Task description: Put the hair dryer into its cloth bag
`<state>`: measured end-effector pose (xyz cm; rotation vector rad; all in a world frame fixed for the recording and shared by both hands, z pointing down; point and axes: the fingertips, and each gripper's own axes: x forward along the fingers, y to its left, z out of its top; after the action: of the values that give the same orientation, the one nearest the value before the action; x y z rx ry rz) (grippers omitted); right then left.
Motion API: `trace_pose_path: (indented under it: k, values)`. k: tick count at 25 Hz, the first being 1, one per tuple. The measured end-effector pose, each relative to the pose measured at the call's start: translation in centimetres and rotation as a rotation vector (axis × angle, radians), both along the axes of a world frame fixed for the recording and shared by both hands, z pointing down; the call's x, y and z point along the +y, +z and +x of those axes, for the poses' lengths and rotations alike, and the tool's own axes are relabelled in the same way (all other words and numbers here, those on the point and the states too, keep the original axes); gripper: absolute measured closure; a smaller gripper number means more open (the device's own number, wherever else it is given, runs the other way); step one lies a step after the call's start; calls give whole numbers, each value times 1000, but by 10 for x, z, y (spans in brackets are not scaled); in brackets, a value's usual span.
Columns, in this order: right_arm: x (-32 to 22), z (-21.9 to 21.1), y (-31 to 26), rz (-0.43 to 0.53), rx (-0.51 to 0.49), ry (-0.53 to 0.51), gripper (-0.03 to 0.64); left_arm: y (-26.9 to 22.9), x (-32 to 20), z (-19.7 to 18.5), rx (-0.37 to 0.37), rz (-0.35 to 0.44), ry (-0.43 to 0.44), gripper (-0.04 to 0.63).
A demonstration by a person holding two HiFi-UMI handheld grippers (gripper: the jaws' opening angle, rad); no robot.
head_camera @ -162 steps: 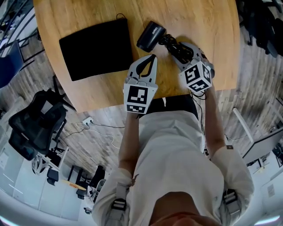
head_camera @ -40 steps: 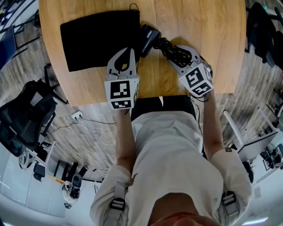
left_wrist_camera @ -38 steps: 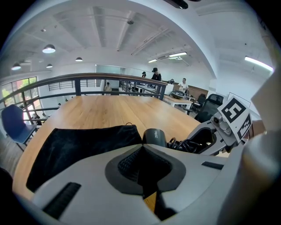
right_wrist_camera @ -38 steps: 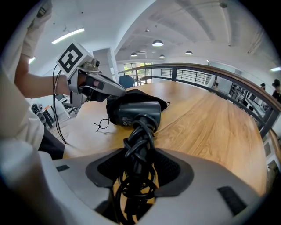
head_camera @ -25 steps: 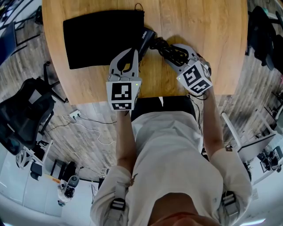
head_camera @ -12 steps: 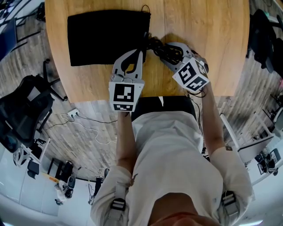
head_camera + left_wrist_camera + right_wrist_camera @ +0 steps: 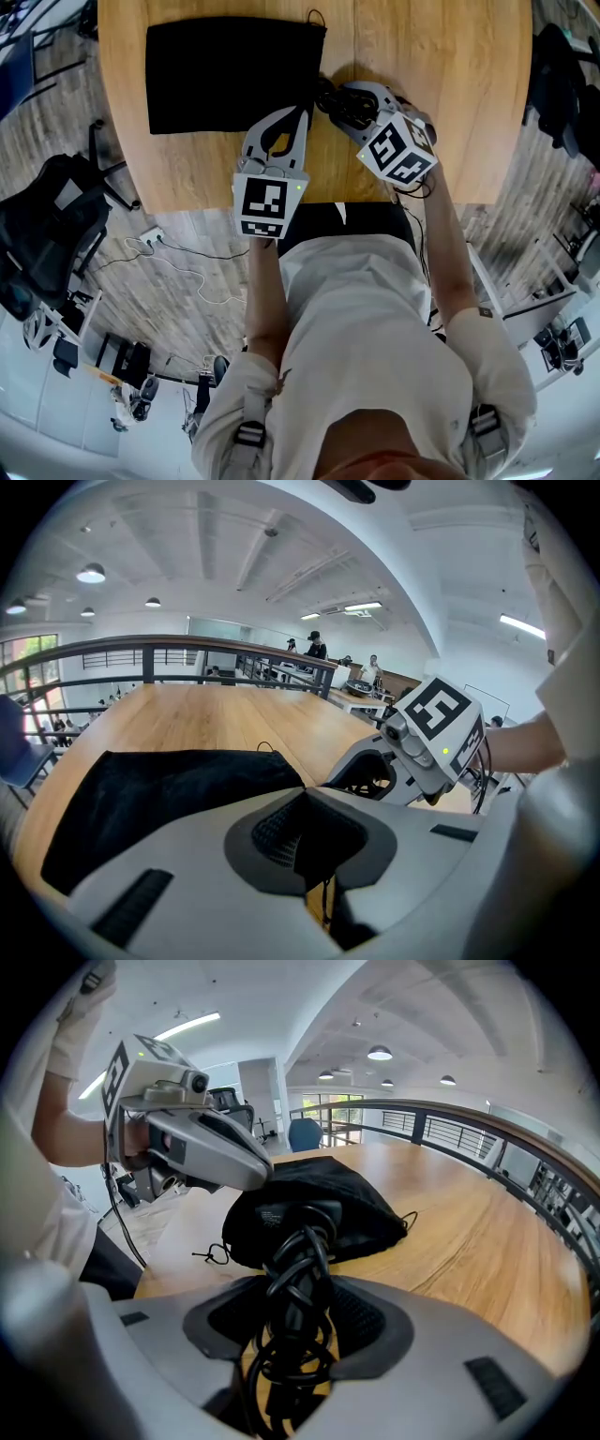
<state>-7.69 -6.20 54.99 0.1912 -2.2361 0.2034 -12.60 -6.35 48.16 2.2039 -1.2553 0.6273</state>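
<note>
The black cloth bag (image 7: pixel 230 70) lies on the round wooden table (image 7: pixel 441 84), its mouth facing right. My left gripper (image 7: pixel 301 111) is shut on the upper edge of that mouth, and in the right gripper view the cloth (image 7: pixel 361 1199) rises like a tent under its tip. My right gripper (image 7: pixel 341 99) is shut on the black hair dryer's handle and its coiled cord (image 7: pixel 295 1316). The dryer's head (image 7: pixel 291 1218) sits at the mouth, partly inside, and in the head view only the cord (image 7: pixel 330 94) shows. A loose drawstring (image 7: pixel 208 1255) trails on the wood.
The table's near edge (image 7: pixel 375 202) runs just under both grippers. A black office chair (image 7: pixel 52 244) and cables (image 7: pixel 187 272) are on the floor at left. A railing (image 7: pixel 141 653) runs behind the table, with people far beyond.
My right gripper has carried the dryer left, and its head has slid from beside the bag into the mouth. The left gripper stays at the bag's edge.
</note>
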Motion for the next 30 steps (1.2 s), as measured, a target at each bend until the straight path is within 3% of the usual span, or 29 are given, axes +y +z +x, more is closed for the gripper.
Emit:
trace_pose_path:
  k: [30]
  values:
    - [-14, -51, 4, 51, -33, -135, 388, 10, 15, 8, 34, -43, 27, 575]
